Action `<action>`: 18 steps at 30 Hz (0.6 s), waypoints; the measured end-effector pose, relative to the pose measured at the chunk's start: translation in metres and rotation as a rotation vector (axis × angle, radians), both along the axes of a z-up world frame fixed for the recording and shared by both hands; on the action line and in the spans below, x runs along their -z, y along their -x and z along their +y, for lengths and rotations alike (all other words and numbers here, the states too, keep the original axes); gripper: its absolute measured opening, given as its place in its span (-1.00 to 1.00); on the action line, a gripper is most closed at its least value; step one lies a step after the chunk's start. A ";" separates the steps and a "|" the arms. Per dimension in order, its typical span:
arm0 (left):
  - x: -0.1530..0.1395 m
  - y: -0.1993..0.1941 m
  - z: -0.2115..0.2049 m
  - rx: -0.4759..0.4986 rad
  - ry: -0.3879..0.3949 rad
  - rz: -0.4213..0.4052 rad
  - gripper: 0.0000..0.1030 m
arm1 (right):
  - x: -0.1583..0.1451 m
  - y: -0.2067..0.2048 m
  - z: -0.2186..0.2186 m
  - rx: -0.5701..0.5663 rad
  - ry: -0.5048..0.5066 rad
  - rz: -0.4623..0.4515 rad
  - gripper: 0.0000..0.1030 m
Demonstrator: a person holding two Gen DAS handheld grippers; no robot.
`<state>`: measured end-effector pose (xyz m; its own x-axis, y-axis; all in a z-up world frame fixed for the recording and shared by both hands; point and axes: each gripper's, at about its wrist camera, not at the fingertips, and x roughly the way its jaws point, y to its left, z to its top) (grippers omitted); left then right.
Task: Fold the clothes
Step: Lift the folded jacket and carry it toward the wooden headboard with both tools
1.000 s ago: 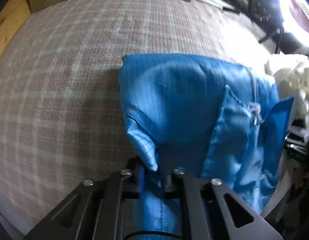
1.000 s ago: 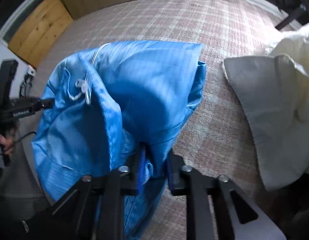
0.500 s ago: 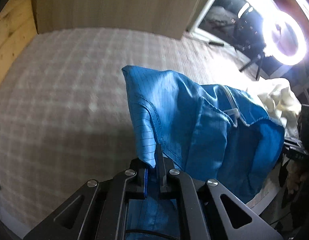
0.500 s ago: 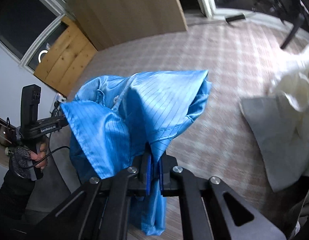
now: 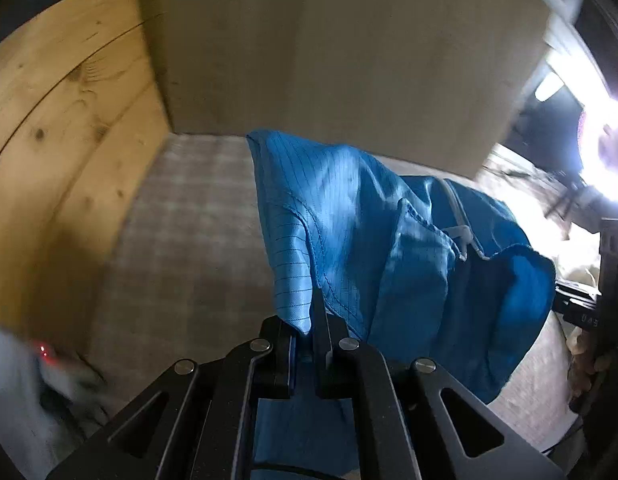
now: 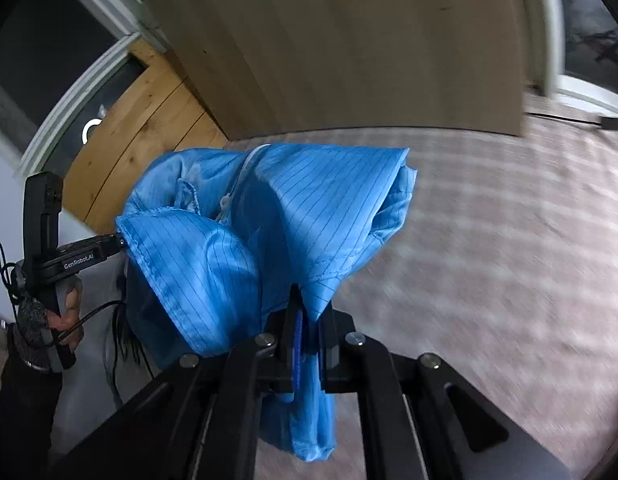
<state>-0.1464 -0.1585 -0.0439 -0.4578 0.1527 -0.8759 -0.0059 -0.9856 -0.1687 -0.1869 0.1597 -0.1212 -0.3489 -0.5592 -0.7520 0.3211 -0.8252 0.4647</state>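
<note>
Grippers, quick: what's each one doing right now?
Left gripper: shut on the blue garment, pinching an edge.
Right gripper: shut on the same garment, pinching another edge.

The garment (image 5: 389, 248) hangs between the two grippers, above the bedcover (image 6: 509, 240). The left gripper (image 5: 305, 344) clamps its near left edge; the right gripper (image 6: 309, 340) clamps its near right edge. A headboard (image 6: 349, 40) stands at the far end of the bedcover, with a plank wall (image 5: 61, 160) to its left
</note>
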 end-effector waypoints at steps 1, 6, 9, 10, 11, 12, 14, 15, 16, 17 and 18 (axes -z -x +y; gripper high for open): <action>0.002 0.011 -0.010 -0.001 0.005 -0.003 -0.92 | 0.003 0.013 -0.015 0.001 -0.004 -0.001 -0.89; 0.030 0.072 -0.051 -0.003 0.033 -0.038 -0.92 | 0.016 0.062 -0.073 -0.022 -0.086 0.016 -0.90; 0.052 0.102 -0.070 -0.026 0.045 -0.060 -0.91 | 0.024 0.084 -0.087 -0.018 -0.158 0.012 -0.90; 0.060 0.108 -0.074 -0.029 0.041 -0.074 -0.91 | 0.027 0.091 -0.092 -0.016 -0.183 0.011 -0.89; 0.069 0.112 -0.076 -0.025 0.042 -0.092 -0.90 | 0.030 0.096 -0.093 -0.015 -0.202 0.005 -0.89; 0.079 0.115 -0.076 -0.017 0.050 -0.112 -0.89 | 0.035 0.099 -0.092 -0.015 -0.210 -0.007 -0.89; 0.094 0.119 -0.077 -0.014 0.068 -0.141 -0.74 | 0.043 0.103 -0.090 -0.033 -0.214 -0.030 -0.84; 0.100 0.120 -0.079 -0.020 0.074 -0.151 -0.67 | 0.045 0.104 -0.089 -0.039 -0.218 -0.038 -0.76; 0.103 0.121 -0.081 -0.029 0.072 -0.157 -0.63 | 0.045 0.104 -0.087 -0.039 -0.221 -0.043 -0.67; 0.103 0.121 -0.082 -0.033 0.070 -0.157 -0.59 | 0.042 0.103 -0.084 -0.031 -0.220 -0.040 -0.63; 0.101 0.120 -0.083 -0.033 0.079 -0.153 -0.56 | 0.037 0.102 -0.081 -0.021 -0.217 -0.033 -0.61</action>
